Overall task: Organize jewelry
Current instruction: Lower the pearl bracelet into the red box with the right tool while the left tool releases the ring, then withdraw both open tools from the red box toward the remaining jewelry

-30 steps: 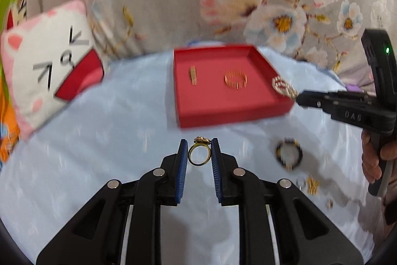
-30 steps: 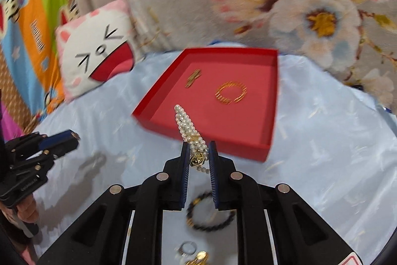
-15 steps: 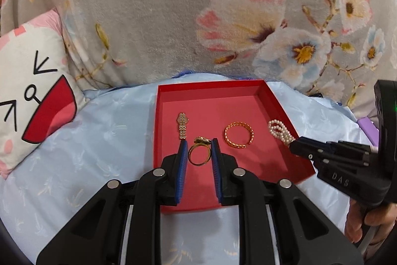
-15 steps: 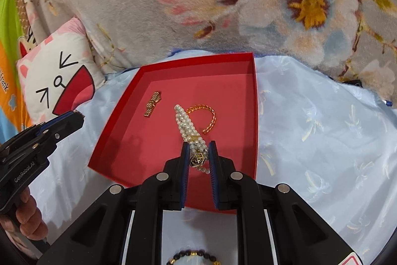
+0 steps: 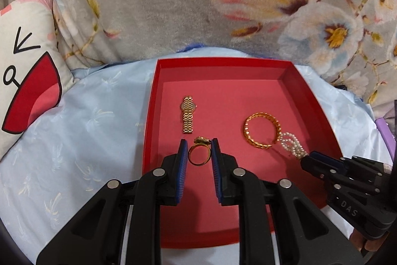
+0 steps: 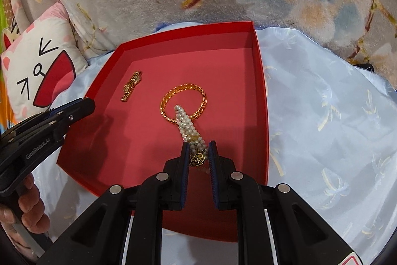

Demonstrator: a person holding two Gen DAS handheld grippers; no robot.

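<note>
A red tray [image 5: 312, 101] [image 6: 260, 81] lies on a pale blue cloth. My left gripper [image 5: 199, 150] is shut on a gold ring [image 5: 198, 156] and hangs over the tray's near left part. My right gripper [image 6: 197, 152] is shut on a pearl bracelet [image 6: 184, 121] by its gold clasp end; the pearls stretch forward over the tray, their far end overlapping a gold bangle [image 6: 183, 101] [image 5: 260, 131]. A gold watch [image 5: 187, 117] [image 6: 131, 86] lies flat in the tray's left half. The pearl bracelet [image 5: 292, 148] also shows in the left wrist view, at the right gripper's tips.
A cat-face cushion [image 5: 22, 66] [image 6: 37, 76] leans at the left. A grey floral blanket [image 5: 223, 4] rises behind the tray. The pale blue cloth [image 6: 335, 116] spreads around the tray. A person's hand [image 6: 27, 210] holds the left gripper's handle.
Both grippers have carried their pieces forward over the red tray. The black bead bracelet and small pieces on the cloth have dropped out of view.
</note>
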